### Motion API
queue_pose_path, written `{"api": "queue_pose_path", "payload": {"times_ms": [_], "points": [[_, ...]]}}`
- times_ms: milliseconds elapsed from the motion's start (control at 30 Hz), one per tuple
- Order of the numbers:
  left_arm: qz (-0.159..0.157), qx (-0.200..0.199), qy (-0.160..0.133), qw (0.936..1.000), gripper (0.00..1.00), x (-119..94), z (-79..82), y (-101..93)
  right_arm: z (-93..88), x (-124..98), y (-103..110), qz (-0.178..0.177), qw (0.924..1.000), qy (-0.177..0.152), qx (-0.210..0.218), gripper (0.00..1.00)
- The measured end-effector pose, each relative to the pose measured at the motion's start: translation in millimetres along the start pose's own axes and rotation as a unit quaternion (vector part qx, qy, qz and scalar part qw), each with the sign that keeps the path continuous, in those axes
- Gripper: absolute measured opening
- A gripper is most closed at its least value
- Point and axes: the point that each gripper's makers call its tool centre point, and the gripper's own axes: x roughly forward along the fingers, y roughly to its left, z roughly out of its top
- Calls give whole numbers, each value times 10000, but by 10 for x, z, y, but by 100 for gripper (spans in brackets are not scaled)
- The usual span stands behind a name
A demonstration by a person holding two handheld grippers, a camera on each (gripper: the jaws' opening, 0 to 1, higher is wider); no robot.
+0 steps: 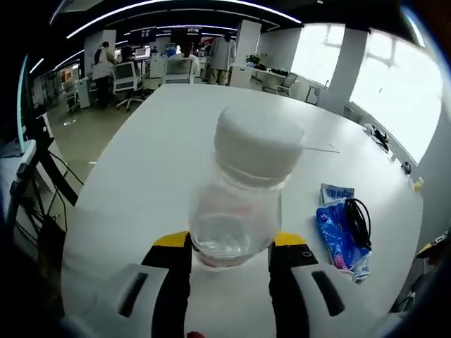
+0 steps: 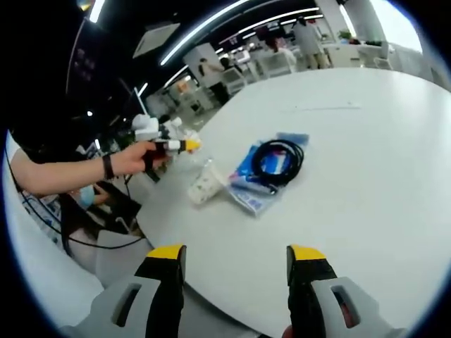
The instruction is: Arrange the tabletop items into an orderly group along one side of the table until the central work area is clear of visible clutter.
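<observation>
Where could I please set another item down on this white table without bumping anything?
Bare white table stretches beyond the blue packet and black cable, toward the far edge. It is crowded near the edge, where the bottle at the left gripper stands beside them.

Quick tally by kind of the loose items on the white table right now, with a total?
Clear plastic bottle with white cap, between the left hand-held gripper's jaws: 1
Blue packet: 1
Coiled black cable, lying on the packet: 1
Total: 3
</observation>
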Motion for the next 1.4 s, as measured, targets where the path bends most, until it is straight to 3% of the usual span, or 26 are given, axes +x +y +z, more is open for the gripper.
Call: {"api": "queue_pose_path", "payload": {"times_ms": [333,667,1167,1400], "points": [[-94,52,-70,9999,47,-189,-2,34,-2,11,7,30,10000,-19,-5,58],[-50,-10,-17,10000,45,-474,-290,113,39,46,38,135,9999,-37,-81,58],[-51,-145,157,9998,43,-758,-764,-4,43,44,101,257,9995,-66,-170,58],[-113,-27,221,9997,43,-791,-840,-55,14,25,116,281,9994,-78,-167,58]]}}
